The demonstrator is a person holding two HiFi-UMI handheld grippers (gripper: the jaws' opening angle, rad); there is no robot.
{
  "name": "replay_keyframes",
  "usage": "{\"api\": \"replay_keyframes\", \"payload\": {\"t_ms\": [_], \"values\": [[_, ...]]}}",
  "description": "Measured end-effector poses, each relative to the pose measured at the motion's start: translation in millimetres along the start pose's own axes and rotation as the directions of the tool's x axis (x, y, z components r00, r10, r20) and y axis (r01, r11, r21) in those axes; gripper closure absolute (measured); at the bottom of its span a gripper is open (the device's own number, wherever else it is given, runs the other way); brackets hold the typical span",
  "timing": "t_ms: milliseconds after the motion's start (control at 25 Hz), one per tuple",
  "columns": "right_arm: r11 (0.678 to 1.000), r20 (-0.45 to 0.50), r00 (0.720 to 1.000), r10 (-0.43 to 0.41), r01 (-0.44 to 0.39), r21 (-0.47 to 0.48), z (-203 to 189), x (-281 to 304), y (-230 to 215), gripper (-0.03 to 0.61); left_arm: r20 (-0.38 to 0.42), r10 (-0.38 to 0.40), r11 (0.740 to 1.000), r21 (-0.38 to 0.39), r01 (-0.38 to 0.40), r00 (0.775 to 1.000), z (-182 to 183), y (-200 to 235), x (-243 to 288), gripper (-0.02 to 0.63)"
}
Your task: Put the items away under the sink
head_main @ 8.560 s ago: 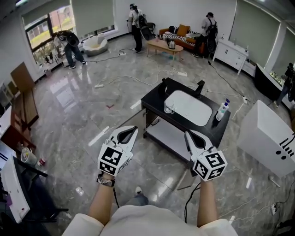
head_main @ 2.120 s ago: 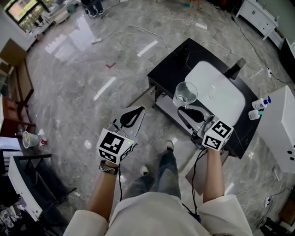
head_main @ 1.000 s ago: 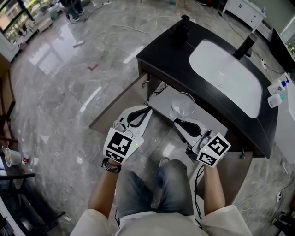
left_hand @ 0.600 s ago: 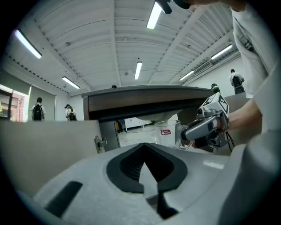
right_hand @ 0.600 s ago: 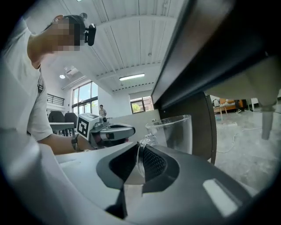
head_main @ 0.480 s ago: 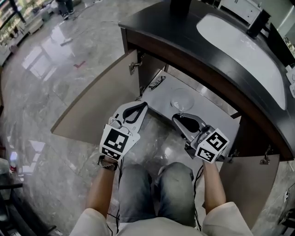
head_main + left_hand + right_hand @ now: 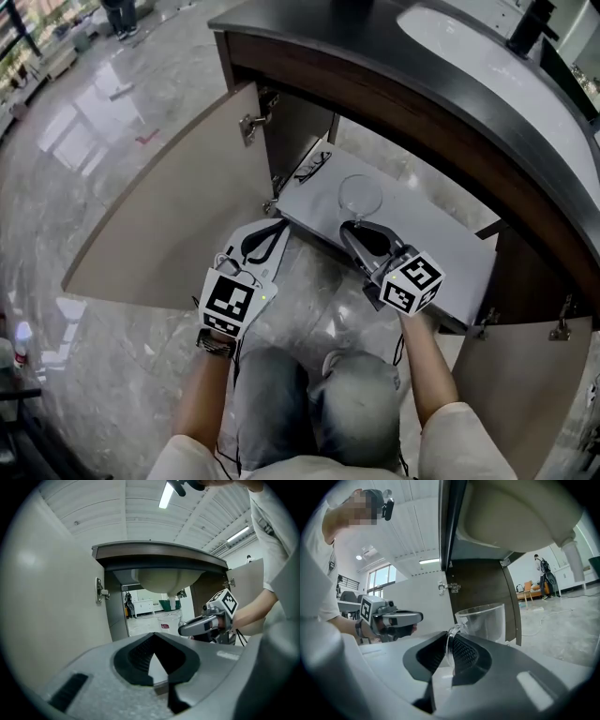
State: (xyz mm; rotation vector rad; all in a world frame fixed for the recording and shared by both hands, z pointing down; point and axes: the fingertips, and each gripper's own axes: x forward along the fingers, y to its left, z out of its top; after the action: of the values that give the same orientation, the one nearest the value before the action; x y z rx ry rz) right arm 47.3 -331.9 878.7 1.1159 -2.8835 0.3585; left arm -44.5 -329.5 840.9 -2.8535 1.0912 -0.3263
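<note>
Under the sink, right gripper (image 7: 449,654) is clamped on just the thin handle of the glass cup (image 7: 360,197), cup over the cabinet shelf (image 7: 445,258). Risks: cup pivots in that pinch, clips the counter edge (image 7: 394,103), or tips on release. Left gripper (image 7: 272,231) pinched together, empty.

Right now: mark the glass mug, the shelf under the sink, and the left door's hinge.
glass mug (image 7: 360,197): head view, round body seen from above.
shelf (image 7: 436,248): head view, bare grey top.
hinge (image 7: 251,123): head view, metal plate on the left door.
</note>
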Motion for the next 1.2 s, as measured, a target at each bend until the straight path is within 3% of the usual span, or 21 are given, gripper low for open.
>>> {"api": "replay_keyframes", "payload": {"t_ms": [400, 840, 1200], "values": [[0.999, -0.06, 0.998, -0.026, 0.027, 0.027, -65, 62, -61, 0.548, -0.038, 0.041, 0.999, -0.007, -0.041, 0.998, -24, 14, -10, 0.615], [0.993, -0.127, 0.989, -0.076, 0.087, 0.085, -115, 96, -99, 0.548, -0.049, 0.069, 0.997, -0.014, -0.07, 0.996, -33, 20, -15, 0.615], [0.991, -0.12, 0.987, -0.105, 0.114, 0.071, -130, 99, -113, 0.548, -0.059, 0.082, 0.996, -0.016, -0.083, 0.995, -38, 20, -19, 0.614]]}}
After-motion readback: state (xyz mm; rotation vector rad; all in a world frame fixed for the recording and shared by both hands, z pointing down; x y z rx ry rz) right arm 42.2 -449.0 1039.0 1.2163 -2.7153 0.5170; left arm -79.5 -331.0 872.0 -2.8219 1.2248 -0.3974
